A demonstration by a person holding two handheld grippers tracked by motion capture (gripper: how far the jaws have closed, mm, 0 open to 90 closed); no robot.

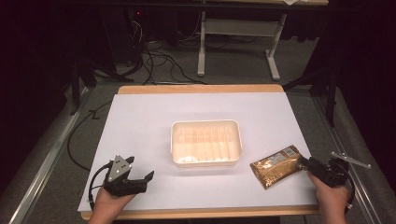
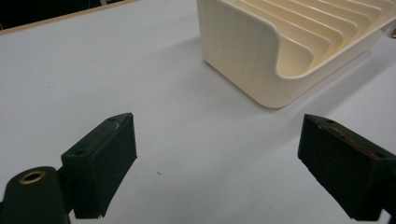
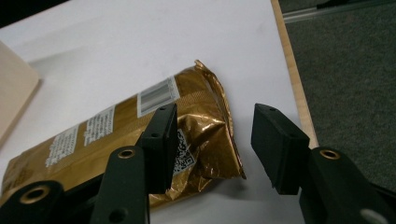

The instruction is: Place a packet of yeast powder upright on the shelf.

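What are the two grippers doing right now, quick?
Left gripper: open, holding nothing, near the tray.
Right gripper: open around the end of the gold packet, not gripping it yet.

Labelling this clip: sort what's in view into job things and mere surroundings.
Job: gold foil packet between the right gripper jaws, not yet pinched; cream ridged tray; left gripper, open, idle.

Surroundings: white table; floor cables; grey stand.
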